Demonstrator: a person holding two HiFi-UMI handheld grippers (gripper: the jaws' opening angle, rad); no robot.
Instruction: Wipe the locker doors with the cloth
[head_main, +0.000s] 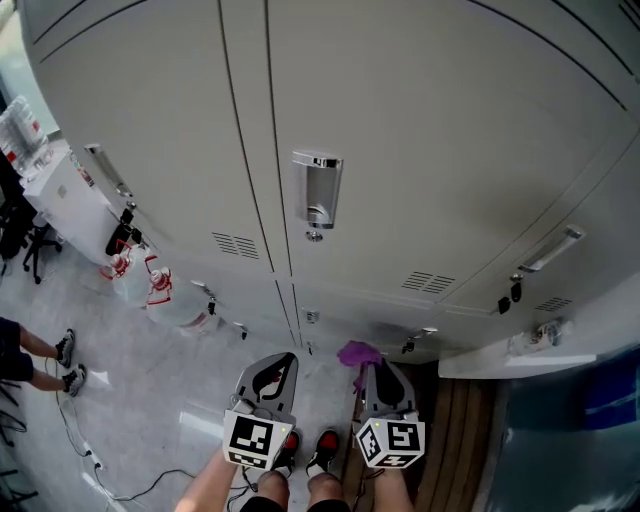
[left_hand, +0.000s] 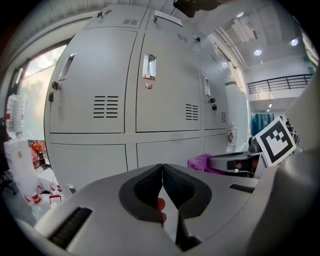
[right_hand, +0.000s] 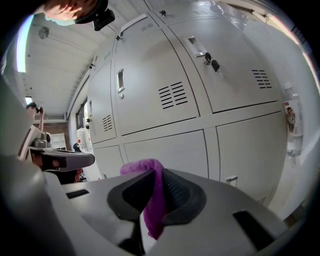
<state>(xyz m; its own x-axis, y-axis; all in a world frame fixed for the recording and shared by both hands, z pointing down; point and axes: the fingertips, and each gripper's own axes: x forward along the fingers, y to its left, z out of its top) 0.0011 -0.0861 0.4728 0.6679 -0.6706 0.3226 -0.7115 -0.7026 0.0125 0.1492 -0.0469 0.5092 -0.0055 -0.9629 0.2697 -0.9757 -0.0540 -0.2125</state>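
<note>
Grey locker doors (head_main: 400, 150) fill the wall ahead, the middle one with a chrome latch handle (head_main: 317, 188). The same doors (left_hand: 165, 90) show in the left gripper view and the doors (right_hand: 165, 90) in the right gripper view. My right gripper (head_main: 372, 367) is shut on a purple cloth (head_main: 358, 353), which sticks up between its pads (right_hand: 155, 192). My left gripper (head_main: 283, 362) is shut with nothing in it, its pads (left_hand: 150, 187) touching. Both grippers hang low, short of the lower doors. The cloth (left_hand: 205, 162) shows at the right of the left gripper view.
Water bottles (head_main: 160, 285) stand on the floor at the left by a white unit (head_main: 65, 195). Another person's legs (head_main: 40, 360) are at the far left. A wooden strip (head_main: 460, 440) and a blue surface (head_main: 580, 430) lie at the right. My shoes (head_main: 325, 450) are below.
</note>
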